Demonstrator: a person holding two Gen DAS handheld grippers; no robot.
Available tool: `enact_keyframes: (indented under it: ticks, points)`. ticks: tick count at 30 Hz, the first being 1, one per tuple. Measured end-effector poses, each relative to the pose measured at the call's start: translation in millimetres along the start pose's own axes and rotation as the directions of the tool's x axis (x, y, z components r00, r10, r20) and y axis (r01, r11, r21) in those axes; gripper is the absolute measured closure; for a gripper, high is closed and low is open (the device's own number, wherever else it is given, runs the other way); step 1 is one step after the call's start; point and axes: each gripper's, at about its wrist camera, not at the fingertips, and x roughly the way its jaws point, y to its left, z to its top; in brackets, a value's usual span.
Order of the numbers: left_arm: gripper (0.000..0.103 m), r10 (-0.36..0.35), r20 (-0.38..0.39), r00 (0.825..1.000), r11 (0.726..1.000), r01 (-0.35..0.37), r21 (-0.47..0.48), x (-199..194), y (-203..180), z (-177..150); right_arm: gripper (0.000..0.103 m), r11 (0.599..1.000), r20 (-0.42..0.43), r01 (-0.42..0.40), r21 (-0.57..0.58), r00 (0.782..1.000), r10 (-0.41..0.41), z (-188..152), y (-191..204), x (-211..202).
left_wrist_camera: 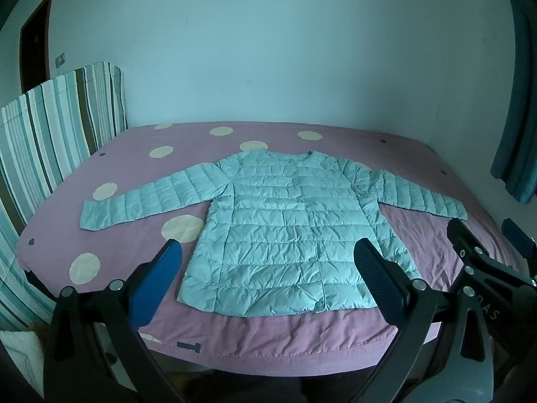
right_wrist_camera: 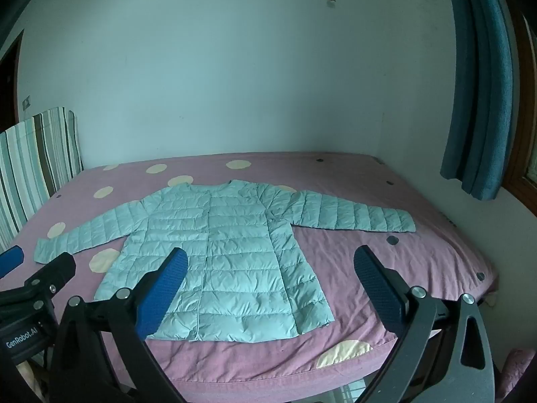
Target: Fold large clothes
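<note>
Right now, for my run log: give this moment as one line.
jacket: flat on bed, sleeves spread, unfolded | left gripper: open, empty | right gripper: open, empty | fold: not started

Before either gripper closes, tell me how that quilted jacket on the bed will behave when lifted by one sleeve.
The quilted jacket will probably drape limply: it lies flat and creased. Its thin puffy panels suggest it is light for its size. The smooth-looking shell may slip in the pads, so pinch a seam.

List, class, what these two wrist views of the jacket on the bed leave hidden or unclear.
- Jacket back: both views, pressed against the bed.
- Its hem corner: left wrist view, behind a finger of the left gripper.
- Right gripper handle: cut off by the bottom edge.
</note>
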Motion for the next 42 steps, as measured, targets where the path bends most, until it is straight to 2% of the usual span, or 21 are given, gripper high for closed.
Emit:
enact_keyframes:
  ticks: [42]
  points:
    - [0.002, 0.001, -0.001, 1.000, 1.000, -0.001, -0.001, 0.4, -2.0, -5.4, 0.005, 1.000, 0.002, 0.002, -0.004, 1.000, -0.002, -0.6, 0.1, 0.8]
